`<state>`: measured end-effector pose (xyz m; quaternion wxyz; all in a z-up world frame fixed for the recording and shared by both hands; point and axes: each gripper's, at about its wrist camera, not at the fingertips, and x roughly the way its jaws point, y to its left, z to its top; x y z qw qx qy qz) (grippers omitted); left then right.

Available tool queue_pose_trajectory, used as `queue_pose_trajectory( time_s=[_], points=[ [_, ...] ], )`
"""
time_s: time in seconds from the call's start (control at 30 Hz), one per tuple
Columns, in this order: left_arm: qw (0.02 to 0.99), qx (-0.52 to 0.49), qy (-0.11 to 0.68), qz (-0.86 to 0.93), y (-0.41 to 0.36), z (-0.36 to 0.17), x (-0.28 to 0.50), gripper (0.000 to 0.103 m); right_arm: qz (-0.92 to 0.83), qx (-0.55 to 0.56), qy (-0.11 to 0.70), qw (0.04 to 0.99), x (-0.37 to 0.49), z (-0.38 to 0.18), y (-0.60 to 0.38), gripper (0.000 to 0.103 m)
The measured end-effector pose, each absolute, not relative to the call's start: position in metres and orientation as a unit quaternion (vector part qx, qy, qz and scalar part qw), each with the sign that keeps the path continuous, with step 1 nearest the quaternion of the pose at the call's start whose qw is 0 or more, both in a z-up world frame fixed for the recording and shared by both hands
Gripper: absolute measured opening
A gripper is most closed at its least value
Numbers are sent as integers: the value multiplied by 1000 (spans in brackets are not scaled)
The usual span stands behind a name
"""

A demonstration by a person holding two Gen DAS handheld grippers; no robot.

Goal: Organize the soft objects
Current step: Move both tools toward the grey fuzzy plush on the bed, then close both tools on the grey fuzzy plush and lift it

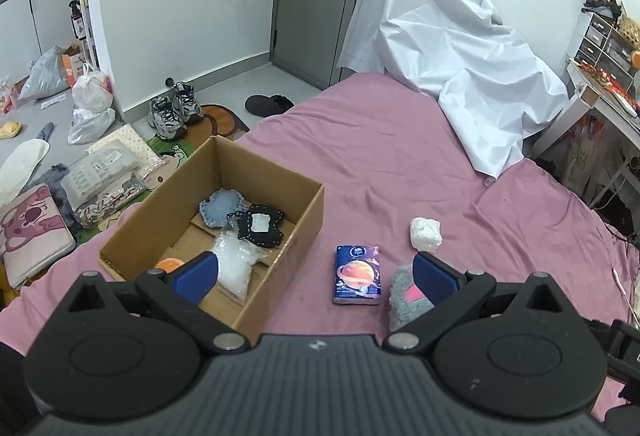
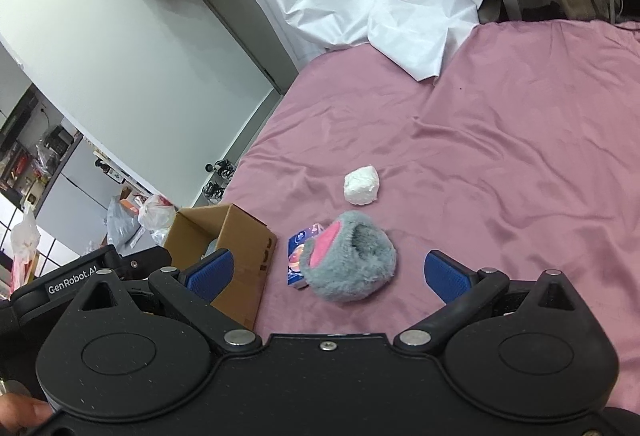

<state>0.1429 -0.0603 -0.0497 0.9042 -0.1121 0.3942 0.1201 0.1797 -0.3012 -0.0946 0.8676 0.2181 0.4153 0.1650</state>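
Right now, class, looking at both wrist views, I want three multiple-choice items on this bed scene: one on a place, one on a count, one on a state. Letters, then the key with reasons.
1. Where does the blue planet-print tissue pack lie?
A. in the brown cardboard box
B. on the pink bedsheet beside the box
C. on the floor

2. How many soft things lie loose on the sheet outside the box?
A. one
B. three
C. five

3. How do the right gripper jaws stand?
A. spread, holding nothing
B. shut on the grey fluffy pouch
C. shut on the white wad

Key: B, the pack rests on the sheet; B, pack, pouch and wad; A, the blue pads stand apart.
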Motion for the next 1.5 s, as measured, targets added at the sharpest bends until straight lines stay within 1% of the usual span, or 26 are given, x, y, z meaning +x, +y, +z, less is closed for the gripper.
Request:
queue_pose_trajectory(
  time_s=[0.13,0.2,0.27,0.3,0.4,0.47,0.53,0.63,0.7,0.73,0.8,0.83,0.87,0.9,0.93,1.0,1.1,1.27,1.5],
  points=[
    [904,-112,398,112,-69,-54,148,103,166,234,419,862,181,-104,-310,100],
    [904,-109,400,107,-74,-57,151,102,164,249,421,857,184,-110,-314,94],
    [905,-104,400,102,-81,-60,153,102,156,263,423,853,187,-116,-319,90],
    [906,-100,400,100,-85,-62,154,102,149,271,424,851,190,-121,-323,85],
    [906,-96,403,88,-95,-67,159,100,139,291,432,842,194,-131,-328,76],
    [906,-94,404,82,-101,-72,163,99,139,298,436,838,196,-137,-330,72],
    [905,-90,408,75,-108,-76,166,97,140,310,440,831,198,-142,-331,71],
    [903,-89,414,66,-118,-83,173,92,142,334,446,818,202,-152,-335,71],
    [901,-94,418,64,-122,-88,177,84,142,350,450,809,204,-158,-337,71],
    [900,-96,420,67,-124,-91,179,82,140,359,453,804,206,-162,-339,71],
    [897,-100,424,70,-126,-96,182,71,130,374,456,797,208,-167,-343,71],
    [895,-104,427,70,-127,-99,185,70,126,379,456,795,209,-169,-345,71],
    [893,-108,431,69,-127,-101,187,66,124,384,455,794,210,-171,-347,71],
    [892,-110,434,68,-128,-104,189,62,123,388,454,793,210,-173,-348,67],
    [891,-110,436,66,-130,-106,191,61,124,391,454,791,211,-175,-349,64],
    [890,-108,438,63,-134,-109,195,58,133,398,460,783,215,-180,-348,52],
    [888,-109,443,57,-140,-115,200,51,133,408,470,771,220,-188,-348,40],
    [883,-108,453,51,-149,-125,208,46,130,418,476,763,224,-197,-350,40],
    [875,-100,471,53,-156,-144,217,45,126,428,484,753,230,-208,-350,40]
  ],
)
